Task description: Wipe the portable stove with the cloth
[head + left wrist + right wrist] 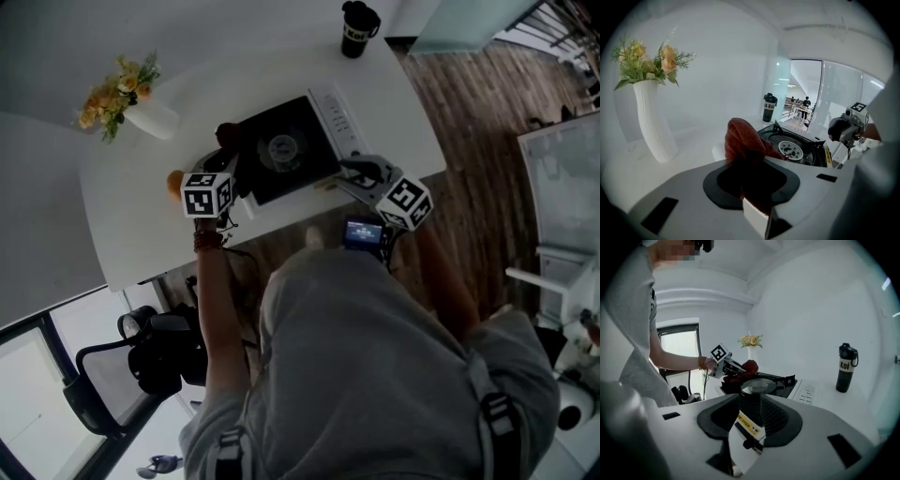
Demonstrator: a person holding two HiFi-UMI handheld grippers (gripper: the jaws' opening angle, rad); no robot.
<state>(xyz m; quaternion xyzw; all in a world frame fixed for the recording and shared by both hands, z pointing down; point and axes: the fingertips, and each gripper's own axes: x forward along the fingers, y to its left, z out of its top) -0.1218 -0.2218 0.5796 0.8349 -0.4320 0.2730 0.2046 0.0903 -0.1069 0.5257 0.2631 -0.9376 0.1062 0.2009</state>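
Head view: the portable stove (286, 150) sits on the white table (141, 216), with the left gripper (228, 159) at its left edge and the right gripper (364, 173) at its near right corner. Left gripper view: the jaws are clamped on the red cloth (743, 140), which bunches up beyond them just beside the stove's left side, with a white vase (651, 126) farther left. Right gripper view: the jaws are closed on the stove's near edge, with its knob panel (747, 434) between them.

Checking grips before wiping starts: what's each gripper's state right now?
Left gripper: closed on the red cloth.
Right gripper: closed on the portable stove's front edge.
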